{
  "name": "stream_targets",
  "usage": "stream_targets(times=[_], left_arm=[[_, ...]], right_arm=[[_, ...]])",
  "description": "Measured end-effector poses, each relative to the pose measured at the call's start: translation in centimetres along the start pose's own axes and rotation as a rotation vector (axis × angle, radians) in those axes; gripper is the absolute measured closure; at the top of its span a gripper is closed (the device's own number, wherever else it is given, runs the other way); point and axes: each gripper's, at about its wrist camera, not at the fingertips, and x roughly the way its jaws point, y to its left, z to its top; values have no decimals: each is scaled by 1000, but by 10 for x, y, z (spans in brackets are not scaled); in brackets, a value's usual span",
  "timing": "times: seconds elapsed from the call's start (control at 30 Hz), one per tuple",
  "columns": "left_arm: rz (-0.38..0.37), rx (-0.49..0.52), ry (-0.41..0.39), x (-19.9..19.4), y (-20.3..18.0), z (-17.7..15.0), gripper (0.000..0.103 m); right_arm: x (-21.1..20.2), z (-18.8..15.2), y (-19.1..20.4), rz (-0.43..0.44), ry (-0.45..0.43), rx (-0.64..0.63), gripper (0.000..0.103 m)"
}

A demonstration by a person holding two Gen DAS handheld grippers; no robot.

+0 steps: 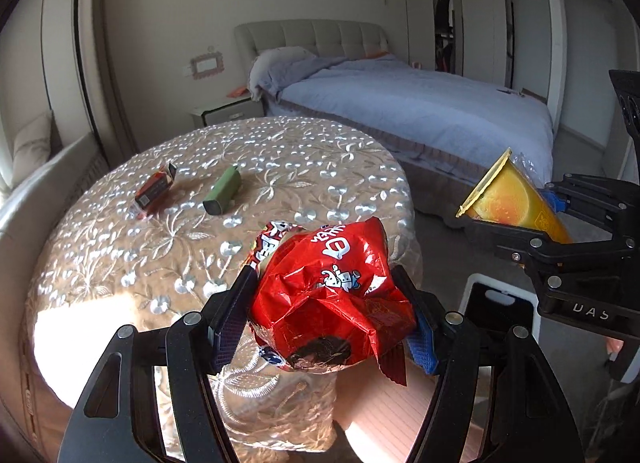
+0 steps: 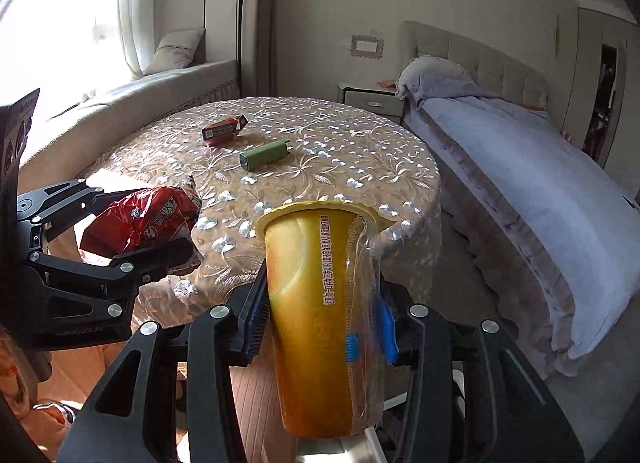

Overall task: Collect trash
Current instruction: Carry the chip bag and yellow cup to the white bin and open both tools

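Red crumpled snack wrapper (image 1: 332,295) sits clamped between the fingers of the left gripper (image 1: 326,323), held above the near edge of the round tabletop (image 1: 280,151). Its foil is creased, and a dark patch shows at the lower end, possibly leftover contents; the view does not settle it. Yellow-orange plastic cup (image 2: 316,315) is gripped on both sides by the fingers of the right gripper (image 2: 320,323), rim pointing away from the camera, clear film loose along one side. It is likewise off the tabletop, just beside its near edge.

On the embroidered cloth, further back, lie a green oblong box (image 2: 262,155) and a red-orange carton (image 2: 222,129) with an open flap, near each other but apart. A bed (image 1: 420,103) with blue-grey bedding stands beyond, a nightstand (image 1: 228,111) beside its headboard. A cushioned window seat (image 2: 132,95) runs along the bright window side.
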Motion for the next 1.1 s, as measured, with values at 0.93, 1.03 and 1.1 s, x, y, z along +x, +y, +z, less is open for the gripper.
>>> stream_targets(times=[0.93, 1.03, 1.1], left_arm=[[-570, 658, 317, 194, -234, -48, 36], [-613, 749, 366, 214, -259, -61, 36], [-650, 763, 390, 226, -271, -68, 34]], right_arm=[[48, -190, -166, -133, 484, 89, 57], [70, -212, -173, -92, 598, 56, 57], [78, -223, -175, -83, 634, 29, 57]])
